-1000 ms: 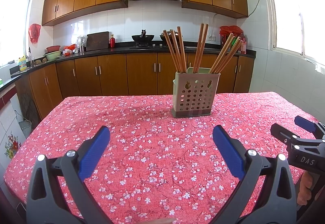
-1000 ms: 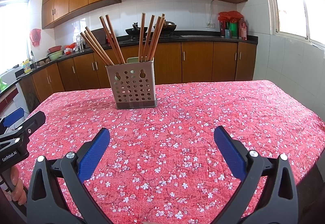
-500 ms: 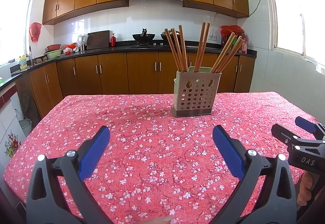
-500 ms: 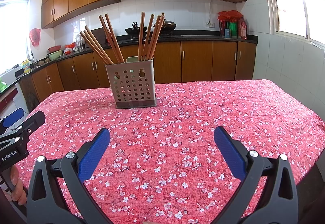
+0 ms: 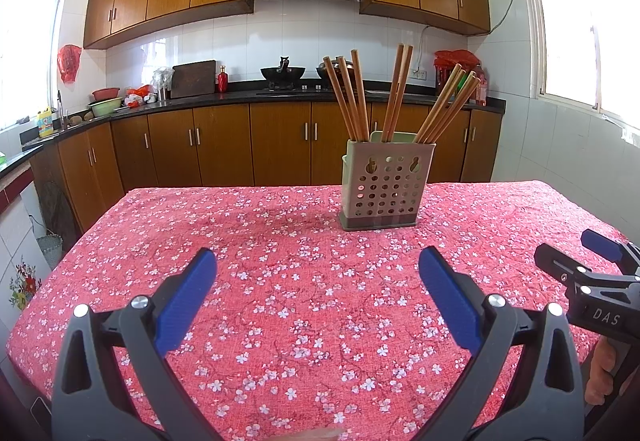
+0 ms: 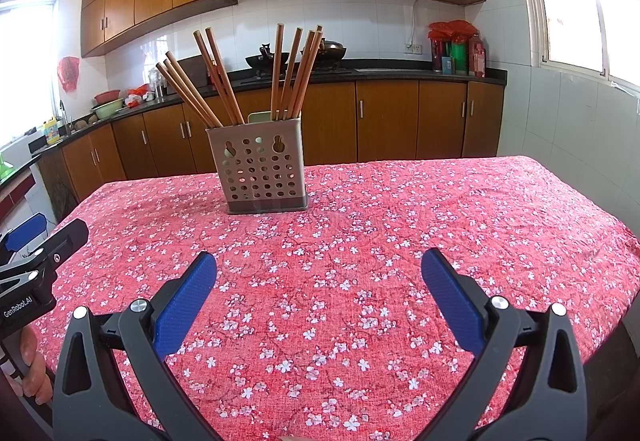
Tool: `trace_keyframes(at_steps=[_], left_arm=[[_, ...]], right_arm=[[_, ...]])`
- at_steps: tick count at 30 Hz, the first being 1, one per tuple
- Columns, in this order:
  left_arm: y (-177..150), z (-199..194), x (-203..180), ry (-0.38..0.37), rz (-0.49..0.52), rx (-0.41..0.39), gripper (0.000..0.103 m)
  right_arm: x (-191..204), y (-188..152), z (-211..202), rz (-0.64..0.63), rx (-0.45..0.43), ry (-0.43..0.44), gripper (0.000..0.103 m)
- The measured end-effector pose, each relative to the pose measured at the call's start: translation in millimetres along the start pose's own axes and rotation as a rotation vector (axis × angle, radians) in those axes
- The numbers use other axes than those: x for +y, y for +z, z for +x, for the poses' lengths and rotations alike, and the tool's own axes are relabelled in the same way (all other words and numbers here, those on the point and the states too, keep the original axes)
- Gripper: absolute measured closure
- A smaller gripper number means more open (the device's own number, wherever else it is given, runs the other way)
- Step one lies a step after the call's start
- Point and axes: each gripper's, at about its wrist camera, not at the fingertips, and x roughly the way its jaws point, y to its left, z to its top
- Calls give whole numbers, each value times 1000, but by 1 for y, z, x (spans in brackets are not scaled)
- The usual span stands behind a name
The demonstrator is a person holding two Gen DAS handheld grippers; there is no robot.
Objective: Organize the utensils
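A grey perforated utensil holder (image 5: 384,185) stands upright on the red floral tablecloth (image 5: 280,281), far of both grippers; it also shows in the right wrist view (image 6: 262,169). Several wooden chopsticks (image 5: 396,93) stand in it in three bunches, seen too in the right wrist view (image 6: 292,73). My left gripper (image 5: 318,277) is open and empty above the cloth. My right gripper (image 6: 320,281) is open and empty too, and shows at the right edge of the left wrist view (image 5: 580,265).
The table's left edge (image 5: 52,281) and right edge (image 6: 600,241) drop off to the floor. Brown kitchen cabinets and a dark counter (image 5: 240,97) with a wok run behind the table. White tiled wall and windows stand to the right.
Both views have shifted only slightly; the holder sits a touch lower and nearer in frame. Both grippers stay open and empty.
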Motion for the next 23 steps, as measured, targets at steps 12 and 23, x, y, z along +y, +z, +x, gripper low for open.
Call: trace_keyframes(at_steps=[12, 23], left_arm=[[2, -1, 0, 8, 1, -7, 4], [5, -2, 0, 4, -5, -2, 4]], right_arm=[[-2, 0, 0, 1, -2, -1, 2], [-2, 0, -2, 5, -6, -3, 2]])
